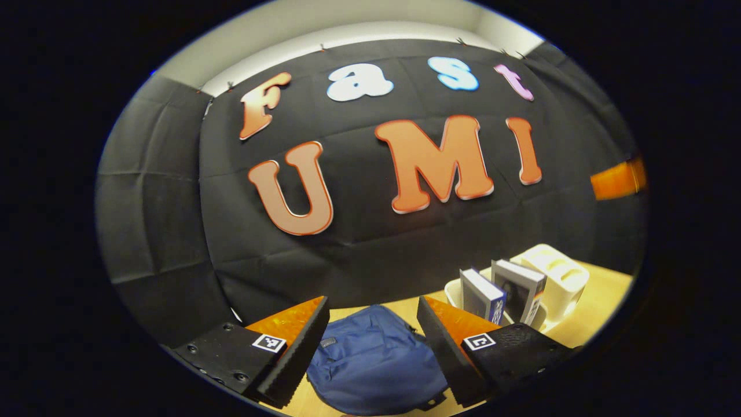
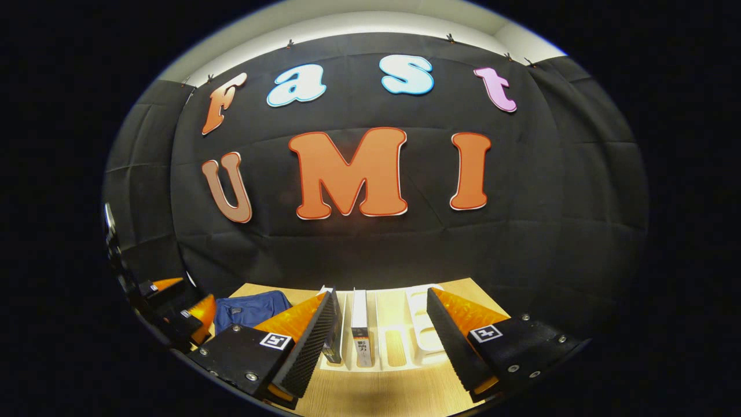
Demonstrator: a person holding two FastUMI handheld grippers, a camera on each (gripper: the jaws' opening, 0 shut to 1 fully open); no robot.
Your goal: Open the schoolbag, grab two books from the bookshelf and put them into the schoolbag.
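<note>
A blue schoolbag point(image 1: 373, 362) lies flat on the wooden table, zipped as far as I can tell, just beyond my open left gripper point(image 1: 373, 324), which holds nothing. To its right stands a white bookshelf rack point(image 1: 558, 278) with two upright books, a blue-spined book point(image 1: 483, 295) and a grey-covered book point(image 1: 518, 289). In the right gripper view my right gripper point(image 2: 379, 318) is open in front of the same rack point(image 2: 419, 324), with one book point(image 2: 360, 327) between its fingers' line and another book point(image 2: 334, 341) partly behind the left finger. The schoolbag point(image 2: 252, 310) and left gripper point(image 2: 176, 313) show at far left.
The wooden table point(image 2: 376, 394) runs up to the black cloth wall close behind the rack and bag. Bare wood lies in front of the rack. An orange strip point(image 1: 618, 179) hangs on the wall at the right.
</note>
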